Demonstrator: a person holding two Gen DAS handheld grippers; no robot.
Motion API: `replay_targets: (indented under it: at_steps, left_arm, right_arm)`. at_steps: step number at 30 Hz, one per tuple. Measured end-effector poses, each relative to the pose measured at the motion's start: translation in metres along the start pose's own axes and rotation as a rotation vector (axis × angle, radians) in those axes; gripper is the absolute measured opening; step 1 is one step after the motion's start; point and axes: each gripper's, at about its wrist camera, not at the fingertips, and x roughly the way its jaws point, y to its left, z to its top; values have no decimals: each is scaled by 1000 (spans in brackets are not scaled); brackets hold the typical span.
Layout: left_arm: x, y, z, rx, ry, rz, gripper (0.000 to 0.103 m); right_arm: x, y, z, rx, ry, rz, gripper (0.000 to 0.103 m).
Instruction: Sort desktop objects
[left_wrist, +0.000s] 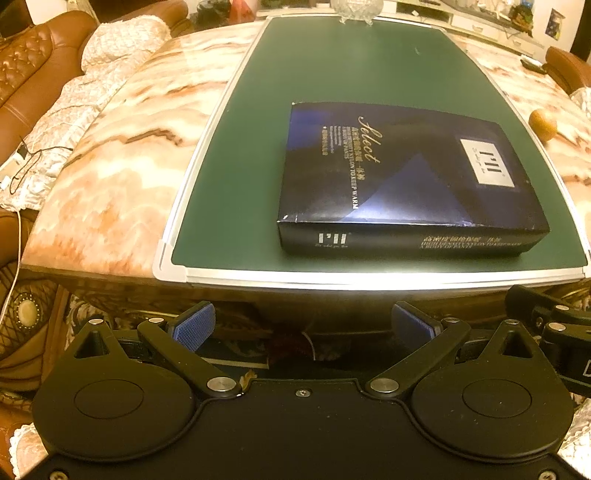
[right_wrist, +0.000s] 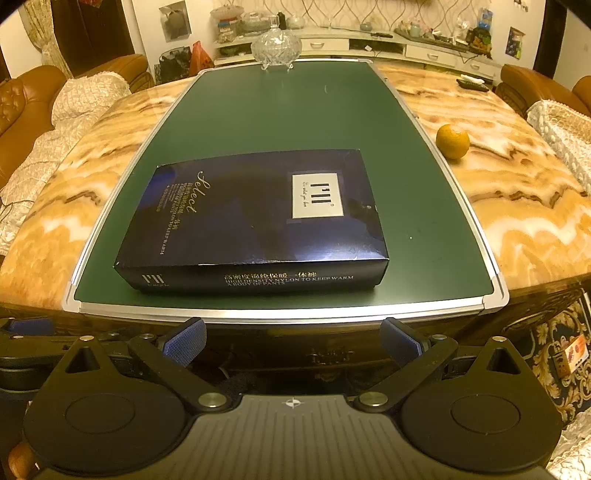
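Dark blue flat box (right_wrist: 255, 218), printed with gold lettering and a white label, lies closed on the near half of a green board (right_wrist: 280, 110) with a silver frame. It sits nearer the board's left edge in the right wrist view, and its front side faces the cameras, just behind the board's near rim. An orange (right_wrist: 453, 141) rests on the marble tabletop (right_wrist: 517, 199) just beyond the board's right edge, apart from the box. At the far end of the board stands a clear cut-glass lidded bowl (right_wrist: 276, 48) on small feet. Sofas with pale covers flank the table, and a white cabinet crowded with small items runs along the back wall.

Both tools are held back from the table's front edge, below its surface level. The left gripper (left_wrist: 301, 328) has its blue-padded fingers wide apart with nothing between them. The right gripper (right_wrist: 293, 341) is likewise spread and empty. Neither touches any object.

Sorting appears not yet begun: box, orange and glass bowl all sit separately, nothing grasped. Which item belongs where cannot be told from these views, so all of the work seems left.
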Motion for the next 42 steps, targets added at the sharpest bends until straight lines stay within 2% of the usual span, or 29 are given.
replay_targets:
  at_steps: [16, 20, 42]
  left_arm:
    - [7, 3, 1, -1, 8, -26, 103]
    - [5, 2, 2, 16, -4, 0, 103]
    - [6, 2, 2, 18, 5, 10, 103]
  right_arm:
    - [6, 0, 1, 6, 9, -4, 103]
    - [6, 3, 1, -1, 9, -5, 103]
    - [5, 5, 2, -7, 8, -6, 103]
